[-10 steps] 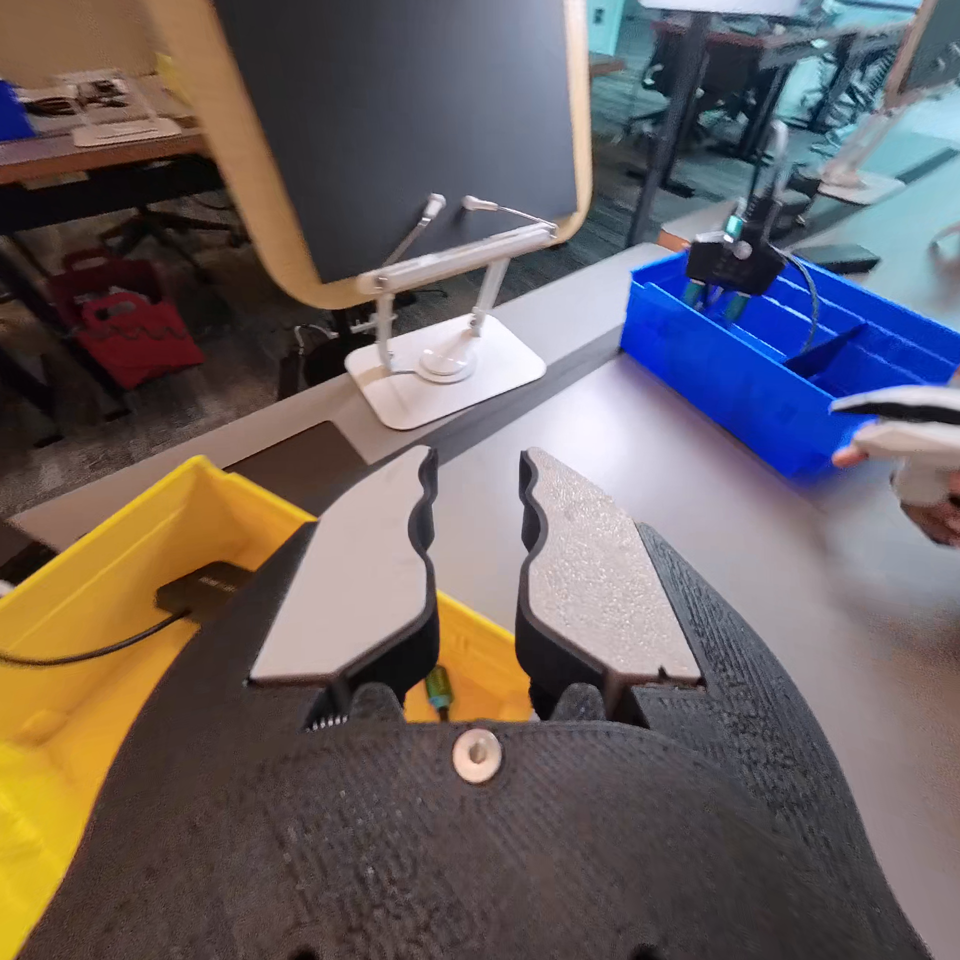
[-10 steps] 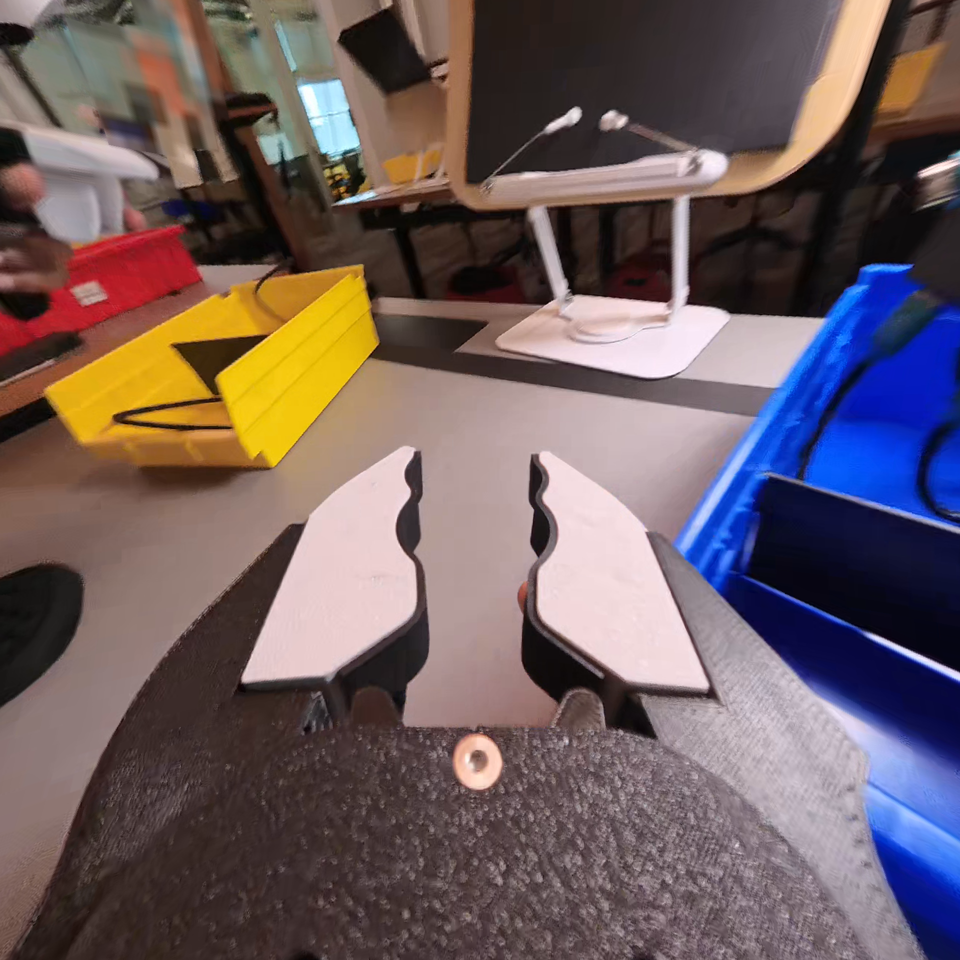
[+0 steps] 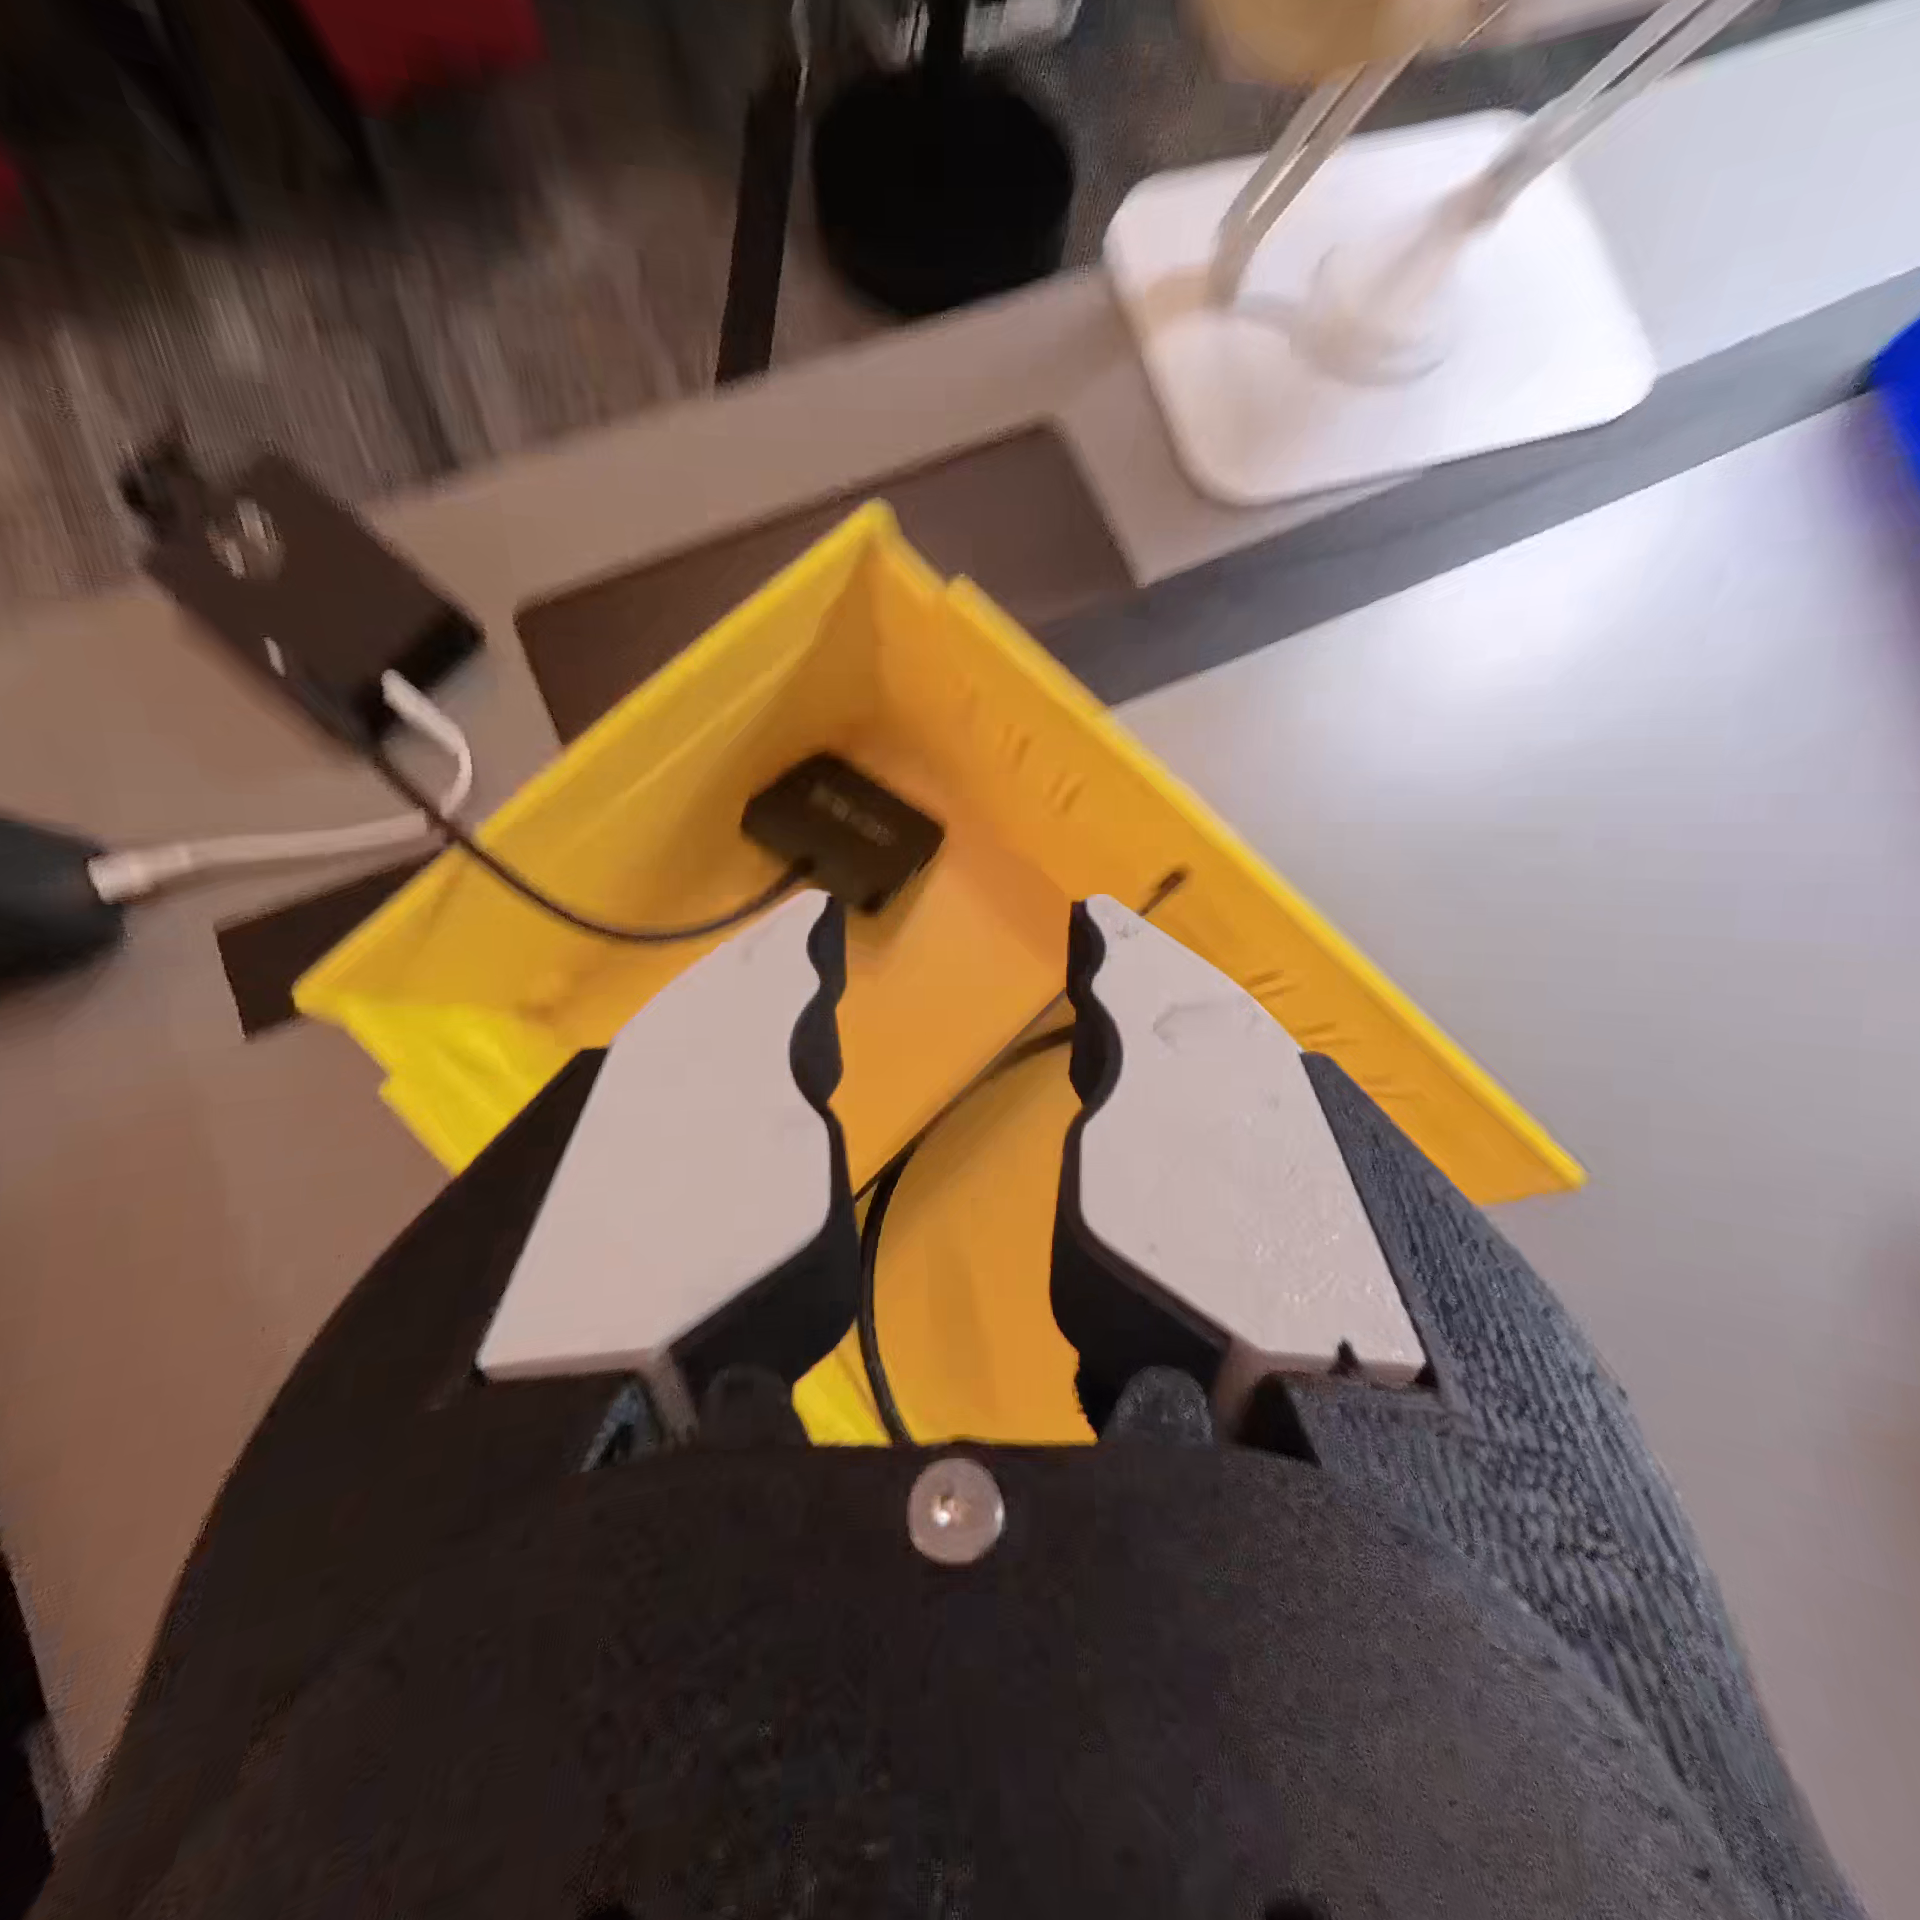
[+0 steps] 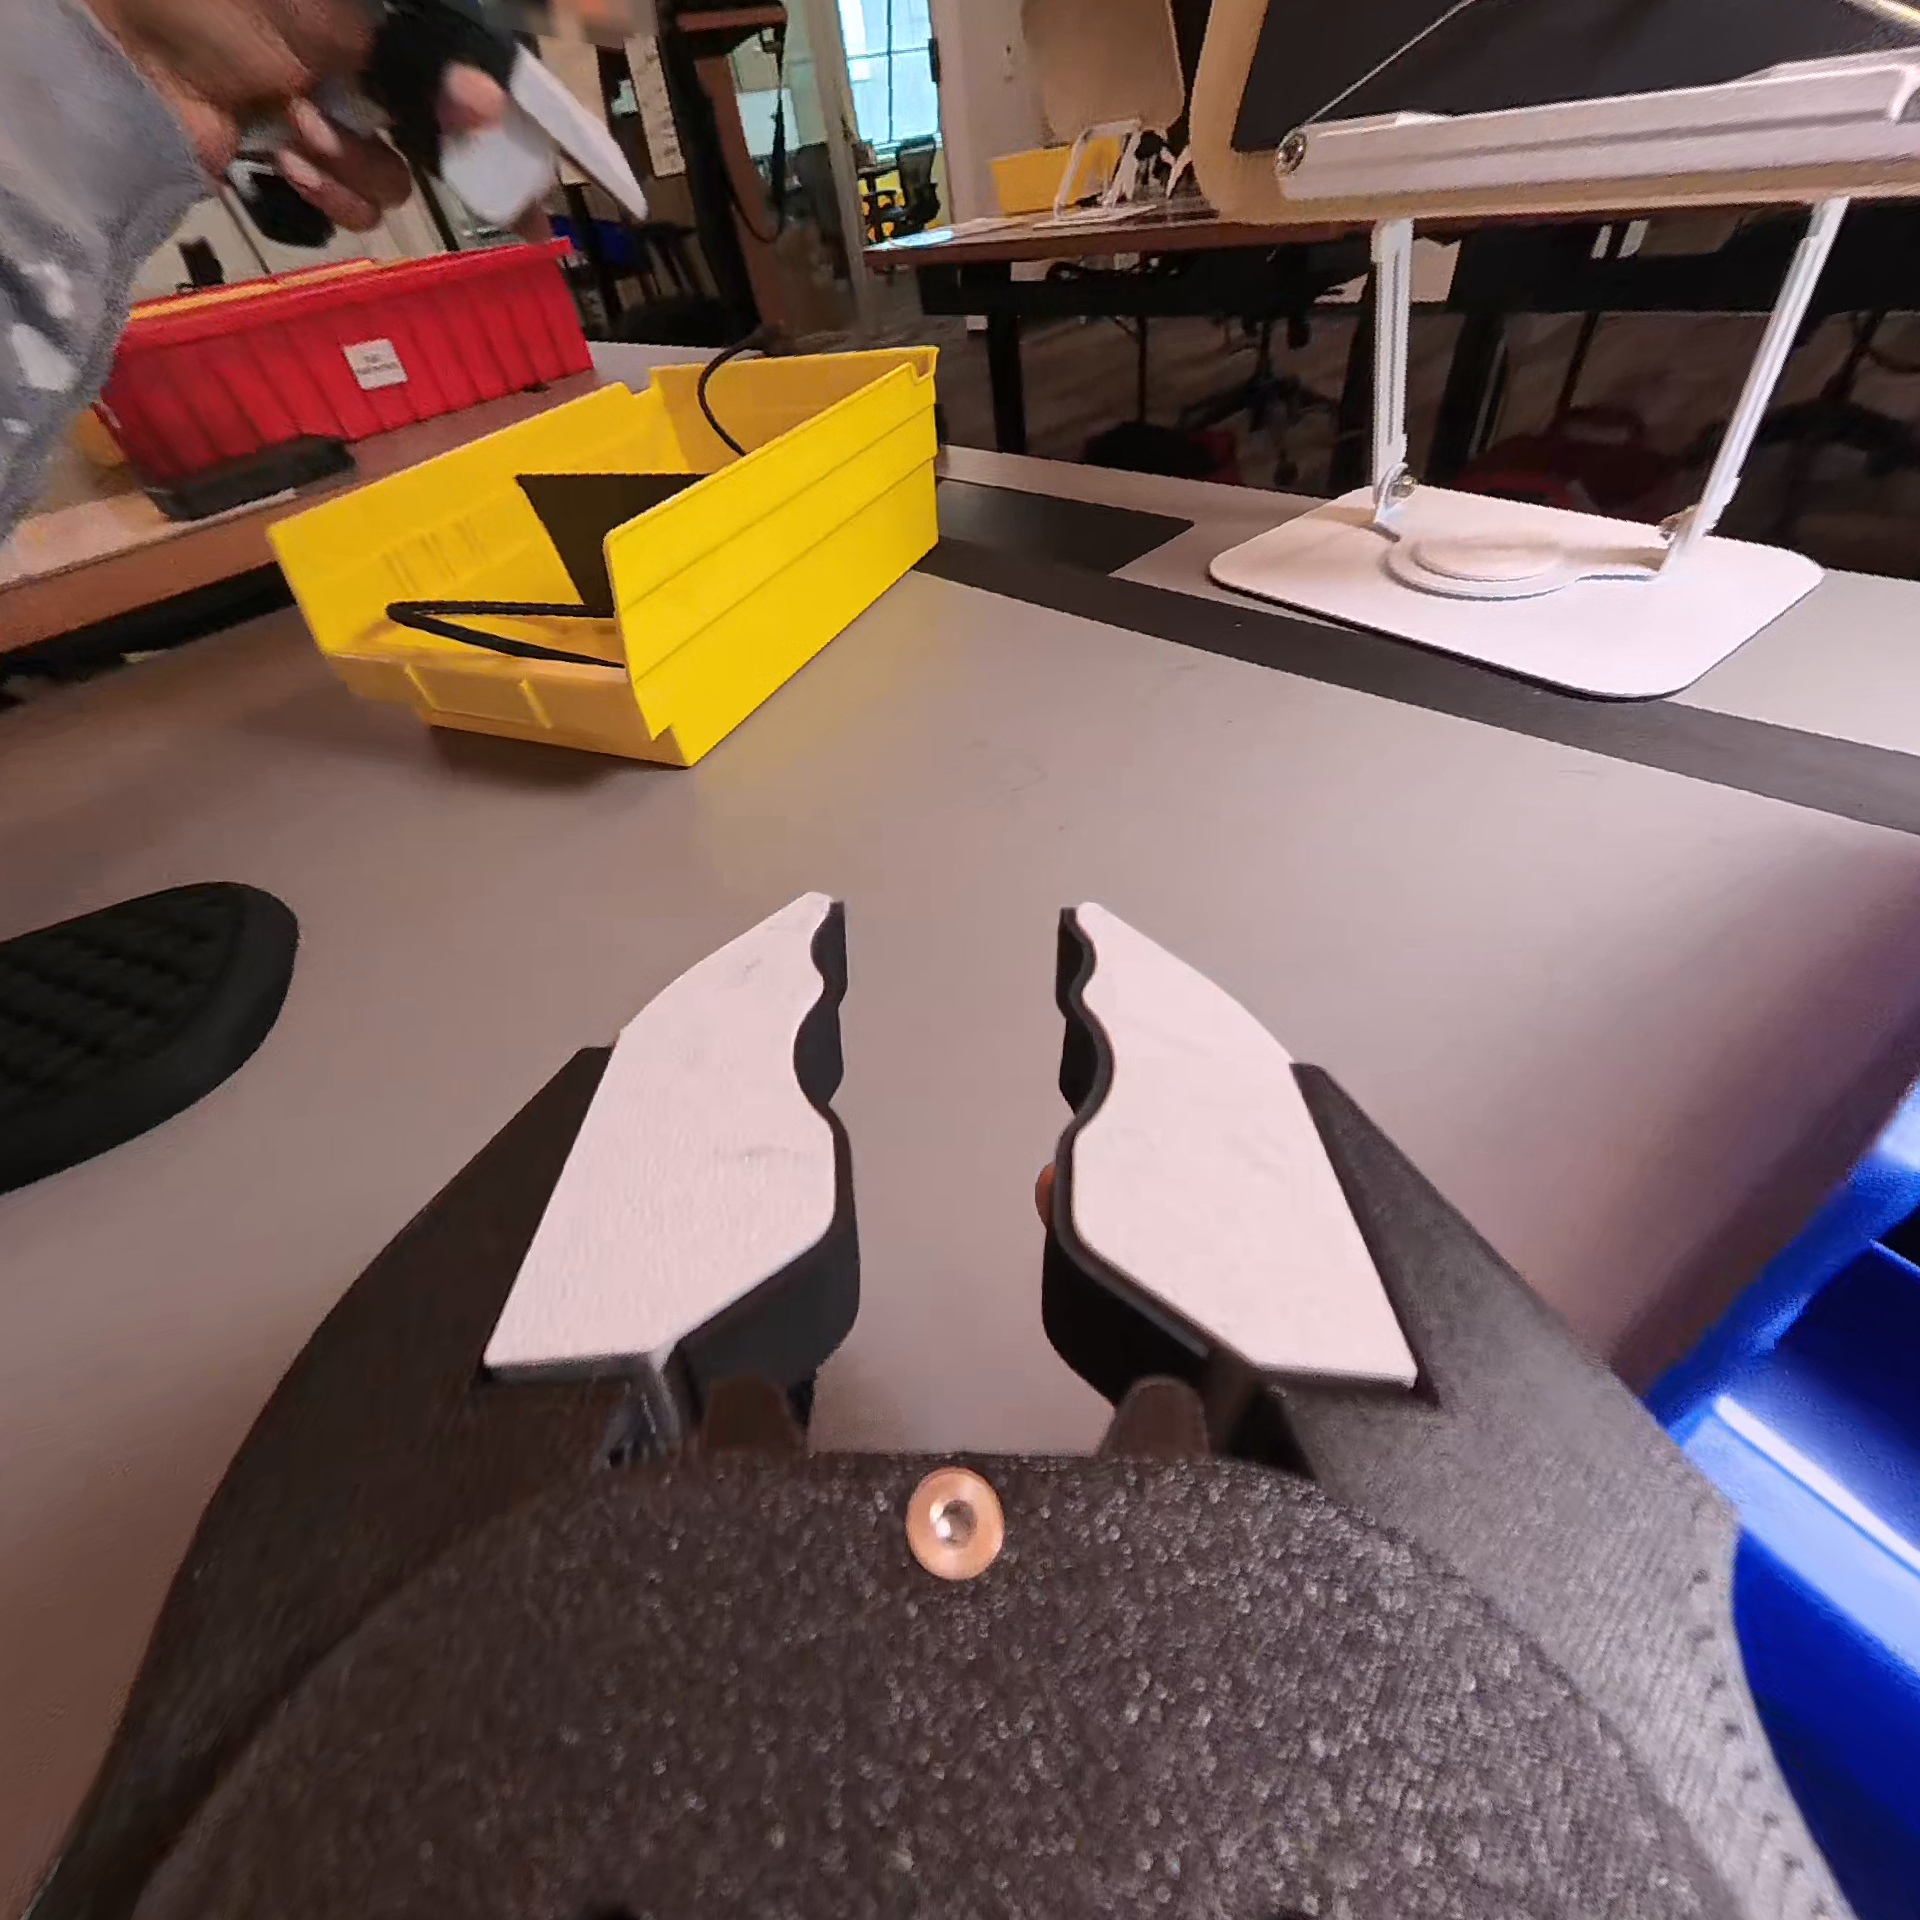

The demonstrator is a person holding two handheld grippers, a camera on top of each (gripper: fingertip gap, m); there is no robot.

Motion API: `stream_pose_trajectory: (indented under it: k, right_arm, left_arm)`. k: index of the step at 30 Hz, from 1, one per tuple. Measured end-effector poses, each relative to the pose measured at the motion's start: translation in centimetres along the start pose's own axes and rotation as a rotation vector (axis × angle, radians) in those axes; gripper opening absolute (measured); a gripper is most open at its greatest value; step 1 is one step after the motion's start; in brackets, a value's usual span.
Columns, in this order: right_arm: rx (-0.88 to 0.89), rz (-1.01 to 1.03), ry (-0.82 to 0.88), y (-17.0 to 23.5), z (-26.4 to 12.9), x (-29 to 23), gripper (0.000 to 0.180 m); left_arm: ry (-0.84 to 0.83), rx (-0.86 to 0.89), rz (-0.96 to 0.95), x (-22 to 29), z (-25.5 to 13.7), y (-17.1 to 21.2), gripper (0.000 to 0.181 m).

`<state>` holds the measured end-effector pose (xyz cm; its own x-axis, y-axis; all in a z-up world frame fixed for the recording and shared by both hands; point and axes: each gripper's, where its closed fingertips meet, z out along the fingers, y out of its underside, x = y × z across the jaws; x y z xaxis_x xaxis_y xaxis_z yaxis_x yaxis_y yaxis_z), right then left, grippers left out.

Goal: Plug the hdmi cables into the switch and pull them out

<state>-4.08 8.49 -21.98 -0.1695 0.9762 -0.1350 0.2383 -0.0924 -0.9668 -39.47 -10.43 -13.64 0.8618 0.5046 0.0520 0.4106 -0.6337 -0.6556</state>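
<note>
Both grippers' fingers parted and empty, switch (image 3: 842,831) blurred in yellow bin (image 3: 1049,727)

Grey table (image 4: 1143,831) bears yellow bin (image 4: 790,582), white stand base (image 4: 1538,603).

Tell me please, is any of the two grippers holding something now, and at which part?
Nothing is held. The left gripper is open above the yellow bin, near the small black box. The right gripper is open over the bare table.

Left tongs (image 3: 951,909) parted, right tongs (image 4: 948,914) parted
</note>
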Motion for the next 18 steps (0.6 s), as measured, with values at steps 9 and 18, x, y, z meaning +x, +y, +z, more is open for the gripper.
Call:
stream_pose_trajectory:
  k: [9, 18]
  right_arm:
    - [0.024, 0.029, -0.014, -0.4, -0.8, 0.9, 0.034]
    - [0.051, 0.008, -0.007, -1.1, -1.4, 1.0, 0.031]
  left_arm:
    - [0.223, -0.172, -0.564, -2.3, 9.8, 5.1, 0.061]
    - [0.233, -0.253, -0.739, -3.5, 13.5, 5.1, 0.036]
